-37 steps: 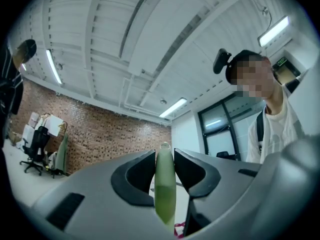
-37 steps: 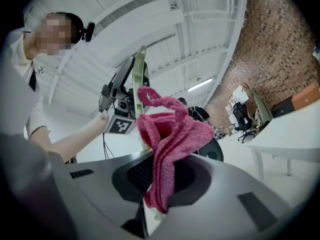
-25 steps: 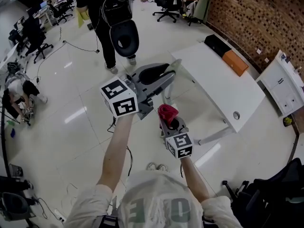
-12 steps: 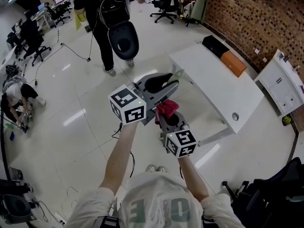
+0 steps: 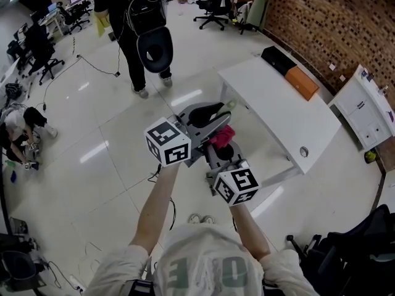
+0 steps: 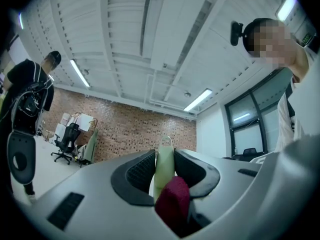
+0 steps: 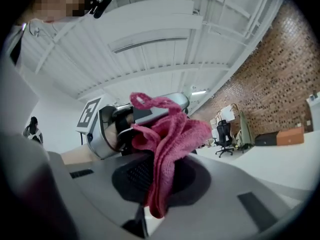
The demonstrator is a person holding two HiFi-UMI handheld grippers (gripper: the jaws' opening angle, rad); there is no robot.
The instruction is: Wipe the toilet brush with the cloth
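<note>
While the left tongs (image 6: 164,173) are pinching the pale green toilet brush (image 6: 164,151) by its handle in mid-air, the right tongs (image 7: 162,181), clamping the red cloth (image 7: 170,134), are rising from below to meet it, so wiping is likely starting.

Office: swivel chairs (image 5: 215,4), desks (image 5: 281,113), brick wall (image 5: 336,23)

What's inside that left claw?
A pale green handle, pinched between the jaws of the left claw. The red cloth in front covers its lower part, so the rest of it cannot be seen.
</note>
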